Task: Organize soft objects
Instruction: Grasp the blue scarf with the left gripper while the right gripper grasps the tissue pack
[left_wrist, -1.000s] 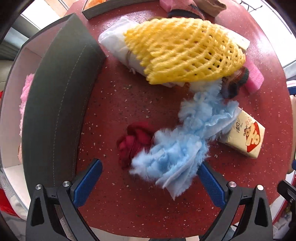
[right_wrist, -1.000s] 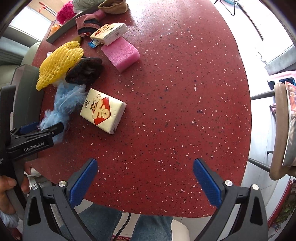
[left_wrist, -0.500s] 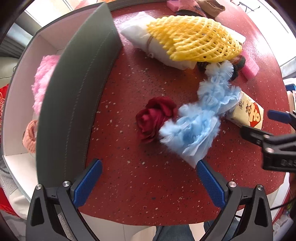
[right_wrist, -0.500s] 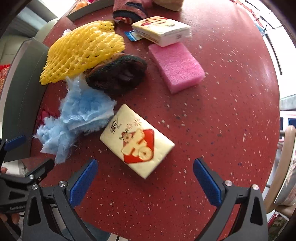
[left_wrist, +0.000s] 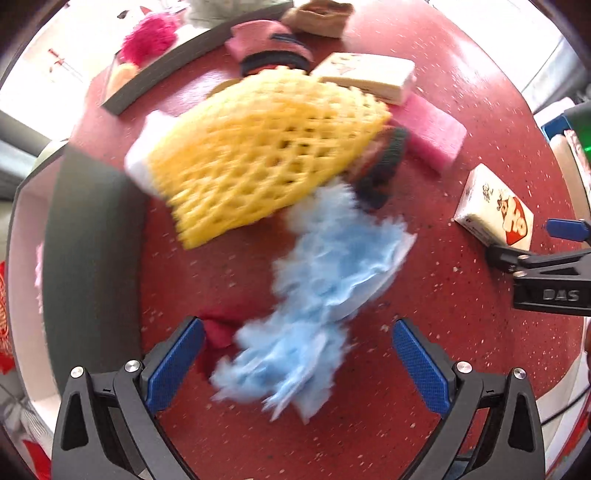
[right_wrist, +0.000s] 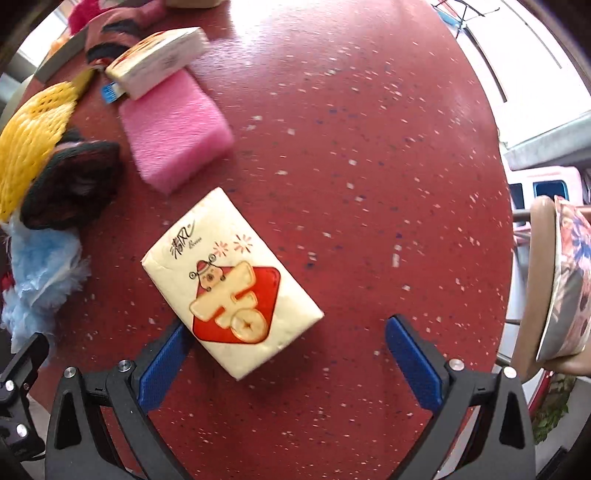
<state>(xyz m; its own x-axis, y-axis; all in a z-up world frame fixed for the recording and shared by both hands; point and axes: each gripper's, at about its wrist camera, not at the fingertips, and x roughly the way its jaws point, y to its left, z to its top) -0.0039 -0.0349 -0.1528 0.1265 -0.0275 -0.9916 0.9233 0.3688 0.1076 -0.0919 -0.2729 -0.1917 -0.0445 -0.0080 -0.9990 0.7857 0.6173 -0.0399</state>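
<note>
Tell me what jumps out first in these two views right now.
The yellow foam net dominates the middle of the red table, with the fluffy blue cloth trailing from it to between the open left gripper's fingers. The tissue pack lies directly ahead of the open right gripper.

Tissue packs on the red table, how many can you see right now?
2. One tissue pack lies flat between the open right gripper's fingers. The other tissue pack sits at the far end, partly on the pink sponge. More could be hidden under the pile.
</note>
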